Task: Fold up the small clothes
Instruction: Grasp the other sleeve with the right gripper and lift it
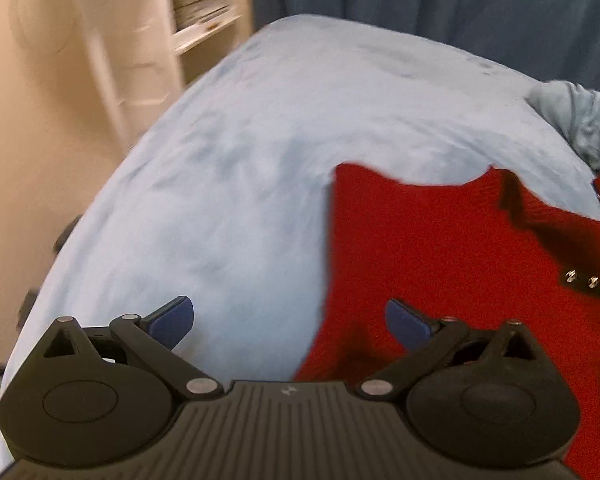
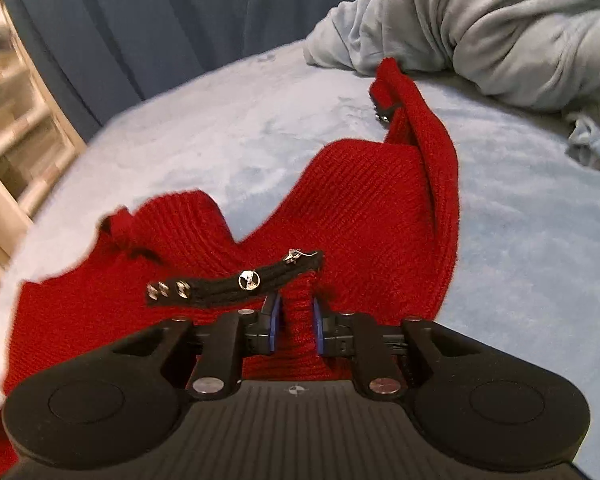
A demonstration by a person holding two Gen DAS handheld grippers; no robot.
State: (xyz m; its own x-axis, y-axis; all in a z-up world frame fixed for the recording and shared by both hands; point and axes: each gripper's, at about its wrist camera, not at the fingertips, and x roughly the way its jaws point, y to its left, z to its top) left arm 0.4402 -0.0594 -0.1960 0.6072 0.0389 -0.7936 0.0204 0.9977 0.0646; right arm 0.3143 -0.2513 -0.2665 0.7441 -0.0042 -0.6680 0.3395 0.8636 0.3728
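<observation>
Your left hand-held gripper [image 1: 290, 320] hangs released, jaws wide, over the pale blue bed [image 1: 240, 140], its left pad above bare cover and its right pad above the red knit garment [image 1: 440, 248]. That garment lies spread on the bed. Your right hand-held gripper [image 2: 294, 326] is clenched on a ridge of the garment, just below its black studded strap [image 2: 236, 282].

- A red knitted garment [image 2: 352, 200] is seen spread on a pale blue surface, partly flat and partly rumpled.
- One thick red strap [image 2: 440, 152] is raised in a curved loop towards the far side.
- A black band [image 2: 228, 284] set with small silver studs lies across the knit near its front edge.
- A fold of the red knit is bunched upright just below the band.
- In the left wrist view the garment [image 1: 440, 248] is shown with a scooped edge.
</observation>
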